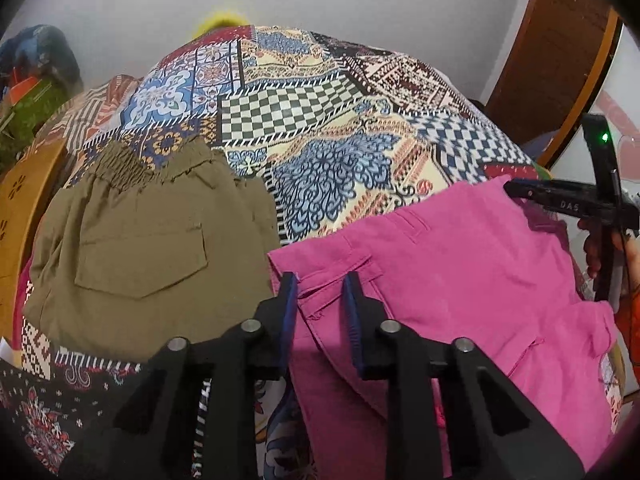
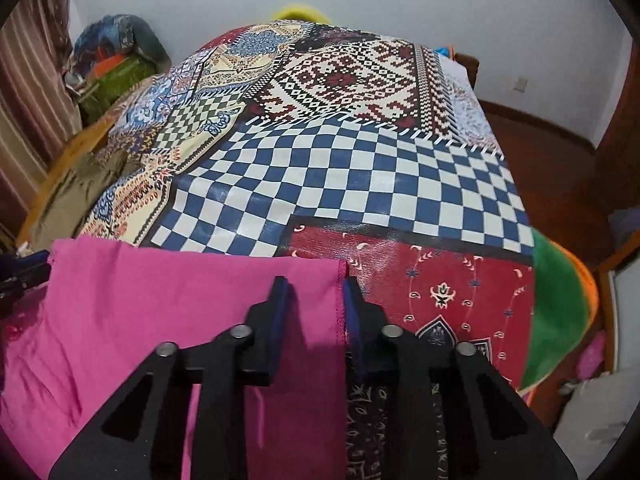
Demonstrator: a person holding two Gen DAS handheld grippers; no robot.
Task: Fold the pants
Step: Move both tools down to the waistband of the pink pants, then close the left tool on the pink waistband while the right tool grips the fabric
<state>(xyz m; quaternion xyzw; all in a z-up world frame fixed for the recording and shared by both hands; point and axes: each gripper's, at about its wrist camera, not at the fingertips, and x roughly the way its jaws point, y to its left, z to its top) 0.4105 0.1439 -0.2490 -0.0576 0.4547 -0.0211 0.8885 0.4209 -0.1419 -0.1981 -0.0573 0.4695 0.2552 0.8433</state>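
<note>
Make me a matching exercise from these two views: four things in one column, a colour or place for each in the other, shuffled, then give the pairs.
Things:
1. pants between the hand-held gripper fingers
2. pants with the flap pocket
3. checked patch beyond the pink hem
4. blanket at the bed's right edge

Colours:
A. green
B. pink
C. olive
D. blue and white

Pairs: 1-B, 2-C, 3-D, 4-A

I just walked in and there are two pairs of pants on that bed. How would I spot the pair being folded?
Look at the bed under the patchwork bedspread. Two garments lie at its near edge: olive-green pants on the left and pink pants on the right. The pink pants are the pair being folded: bright magenta, unlike their dull olive neighbour, with the black left gripper and right gripper at their edges.
</note>
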